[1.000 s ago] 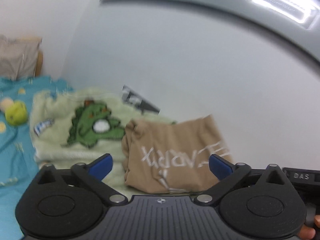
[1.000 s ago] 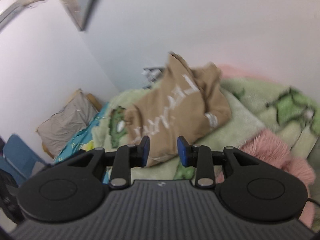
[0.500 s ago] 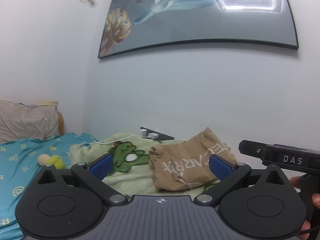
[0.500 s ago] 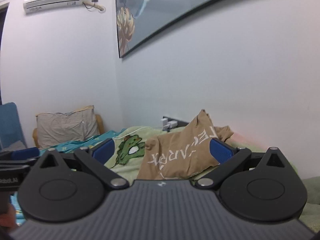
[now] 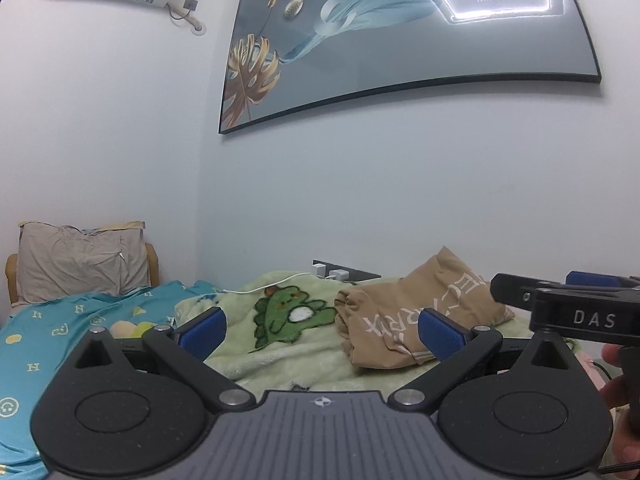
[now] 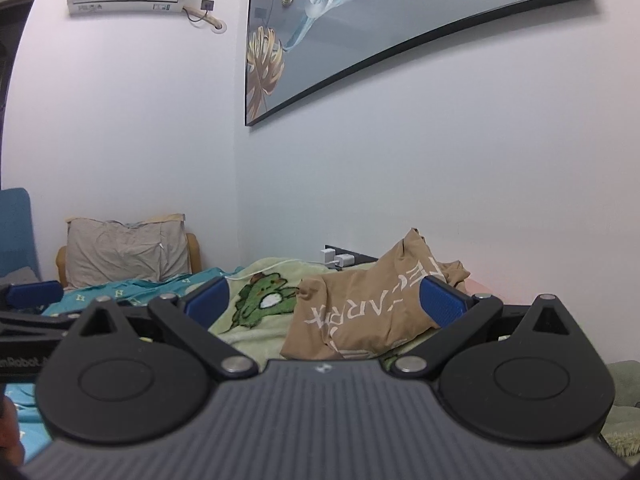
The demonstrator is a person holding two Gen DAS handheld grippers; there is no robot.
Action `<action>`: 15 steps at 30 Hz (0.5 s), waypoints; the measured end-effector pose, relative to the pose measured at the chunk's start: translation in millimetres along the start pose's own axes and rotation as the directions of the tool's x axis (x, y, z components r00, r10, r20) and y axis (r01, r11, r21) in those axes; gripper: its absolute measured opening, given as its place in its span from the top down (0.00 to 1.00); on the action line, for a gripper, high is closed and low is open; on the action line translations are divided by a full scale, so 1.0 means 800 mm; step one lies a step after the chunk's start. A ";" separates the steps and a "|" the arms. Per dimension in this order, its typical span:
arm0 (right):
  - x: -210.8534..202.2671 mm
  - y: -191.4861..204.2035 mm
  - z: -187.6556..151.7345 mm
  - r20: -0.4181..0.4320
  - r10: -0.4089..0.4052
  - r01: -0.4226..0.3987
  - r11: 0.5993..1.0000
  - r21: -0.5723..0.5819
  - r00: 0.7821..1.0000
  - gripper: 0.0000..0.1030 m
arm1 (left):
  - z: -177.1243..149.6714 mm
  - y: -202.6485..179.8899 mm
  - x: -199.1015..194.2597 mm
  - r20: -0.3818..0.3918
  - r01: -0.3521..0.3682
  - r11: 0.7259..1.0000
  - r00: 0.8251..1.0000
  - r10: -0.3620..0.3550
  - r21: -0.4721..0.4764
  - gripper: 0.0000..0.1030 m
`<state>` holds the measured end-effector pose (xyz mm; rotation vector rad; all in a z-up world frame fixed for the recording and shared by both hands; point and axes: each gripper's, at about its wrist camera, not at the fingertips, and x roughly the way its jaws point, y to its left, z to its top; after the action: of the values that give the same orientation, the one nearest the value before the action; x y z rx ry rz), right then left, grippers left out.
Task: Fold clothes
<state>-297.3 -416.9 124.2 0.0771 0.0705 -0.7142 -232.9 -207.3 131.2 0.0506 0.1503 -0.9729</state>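
A tan T-shirt with white lettering lies bunched on a pale green dinosaur blanket on the bed; it also shows in the right wrist view. My left gripper is open and empty, held back from the shirt and pointing level at it. My right gripper is open and empty, also short of the shirt. The right gripper shows at the right edge of the left wrist view. The left gripper shows at the left edge of the right wrist view.
A grey pillow leans on the headboard at the left. A blue patterned sheet covers the left of the bed. White chargers sit by the wall behind the blanket. A large picture hangs above.
Both grippers have pulled back from the shirt and tilted up to level. The right gripper has gone from nearly shut to wide open. The shirt lies released on the blanket.
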 end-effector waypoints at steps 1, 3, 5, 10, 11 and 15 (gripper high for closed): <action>0.001 0.000 -0.002 -0.006 0.000 0.000 1.000 0.005 1.000 0.00 | -0.001 0.001 0.000 -0.001 0.002 1.000 1.000 -0.002 -0.001 0.00; 0.002 0.002 -0.004 -0.009 -0.008 0.008 1.000 0.011 1.000 0.00 | -0.003 0.003 0.001 -0.003 0.007 1.000 1.000 -0.007 -0.003 0.00; 0.003 0.004 -0.006 -0.016 -0.012 0.012 1.000 0.011 1.000 0.00 | -0.004 0.004 0.001 -0.007 0.006 1.000 1.000 -0.006 -0.004 0.00; 0.004 0.008 -0.009 -0.027 -0.016 0.016 1.000 0.010 1.000 0.00 | -0.005 0.005 -0.003 -0.011 0.005 1.000 1.000 -0.005 0.001 0.00; 0.003 0.008 -0.009 -0.025 -0.017 0.017 1.000 0.010 1.000 0.00 | -0.005 0.004 -0.004 -0.008 0.006 1.000 1.000 -0.006 0.002 0.00; -0.004 0.009 -0.008 -0.016 -0.020 0.020 1.000 0.000 1.000 0.00 | -0.002 0.002 -0.008 -0.003 0.003 1.000 1.000 -0.003 0.010 0.00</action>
<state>-295.0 -408.6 118.7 0.0823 0.0866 -0.7333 -235.0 -200.9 130.4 0.0608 0.1479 -0.9764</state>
